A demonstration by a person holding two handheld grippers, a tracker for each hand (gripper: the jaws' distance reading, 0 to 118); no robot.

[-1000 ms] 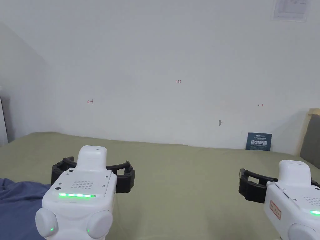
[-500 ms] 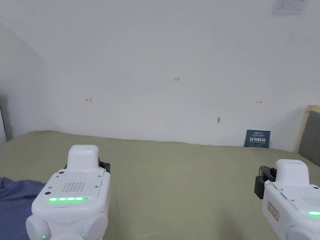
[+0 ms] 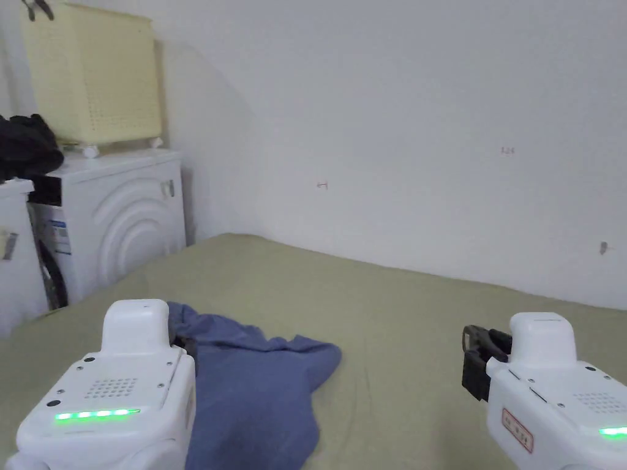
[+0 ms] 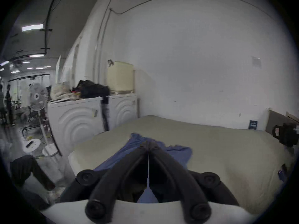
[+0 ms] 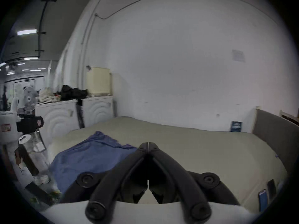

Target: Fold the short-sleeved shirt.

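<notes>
Shirt (image 3: 263,391) below closed left gripper (image 4: 148,144); untouched

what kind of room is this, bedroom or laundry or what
Likely a mix of both, perhaps a mock-up corner of a larger hall: a bed with a blue shirt on it, washing machines beside it, and a laundry basket on top.

Both grippers (image 3: 474,361) newly closed.

Cream basket (image 3: 92,73) atop washing machine (image 3: 116,220)
</notes>
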